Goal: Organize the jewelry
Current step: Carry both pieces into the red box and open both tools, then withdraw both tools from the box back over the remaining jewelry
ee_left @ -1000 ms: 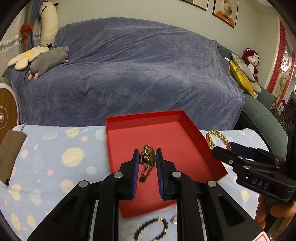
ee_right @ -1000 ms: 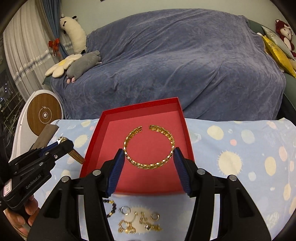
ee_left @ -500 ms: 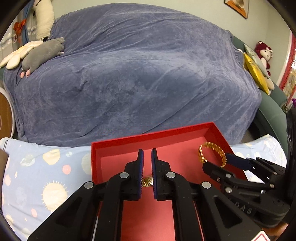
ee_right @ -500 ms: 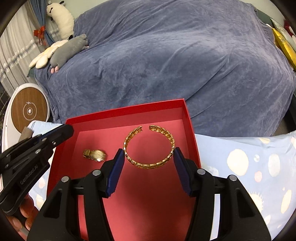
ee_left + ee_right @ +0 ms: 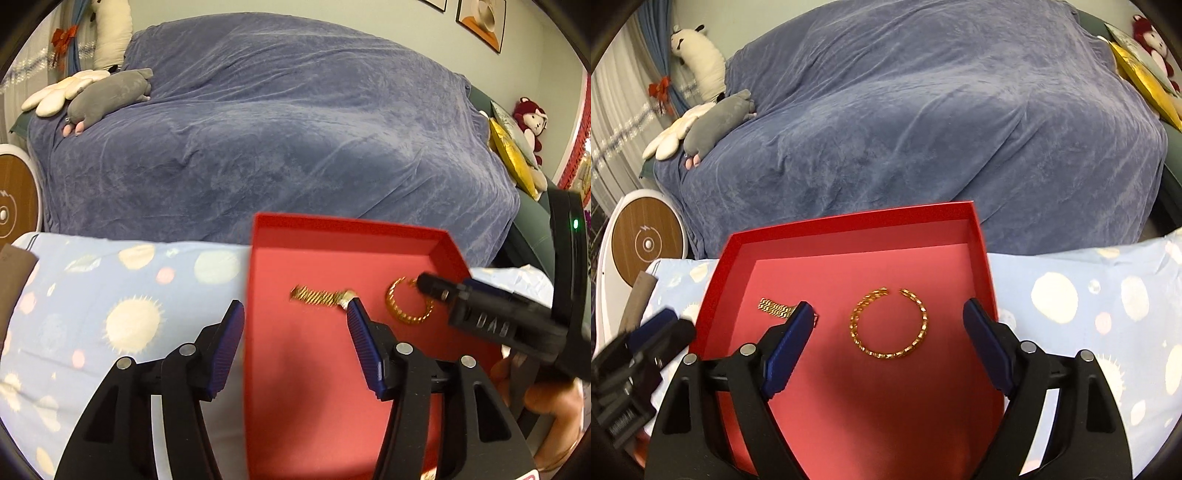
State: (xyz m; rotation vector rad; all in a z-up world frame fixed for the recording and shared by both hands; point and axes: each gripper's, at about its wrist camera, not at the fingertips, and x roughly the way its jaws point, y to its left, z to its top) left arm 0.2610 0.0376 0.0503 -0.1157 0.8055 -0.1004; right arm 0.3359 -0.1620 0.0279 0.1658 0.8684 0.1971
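1. Left wrist view: the red tray (image 5: 332, 236) is seen on a pale blue cloth printed with suns and planets (image 5: 110, 295), in front of a sofa draped in a blue-grey cover (image 5: 277, 129).
2. The left gripper (image 5: 295, 317) is held with its jaws spread, having just been opening; nothing is pressed between the blue ribbed pads (image 5: 364, 347). The left pad is seen over the cloth just outside the tray's left wall, the right pad over the tray floor.
3. A gold watch-style band (image 5: 319, 295) of fine ribbed links is laid flat on the tray floor, just beyond the right pad's tip, with a pale end piece nearest that pad.
4. A gold open bangle (image 5: 400, 310) of chain-like links is seen on the tray floor to the right of the band, partly covered by the right gripper's finger (image 5: 439, 291).
5. Right wrist view: the right gripper (image 5: 888, 314) is shown wide open, its jaws having just been opening; the bangle (image 5: 888, 325) lies on the tray (image 5: 849, 225) floor between the pads, clear of both.
6. The bangle is seen as a near-complete ring, its gap turned toward the tray's far wall.
7. The band (image 5: 775, 308), zigzag-patterned, is laid to the left of the bangle, partly hidden by the left pad.
8. The left gripper (image 5: 657, 332) is seen blurred beside the tray's left wall.
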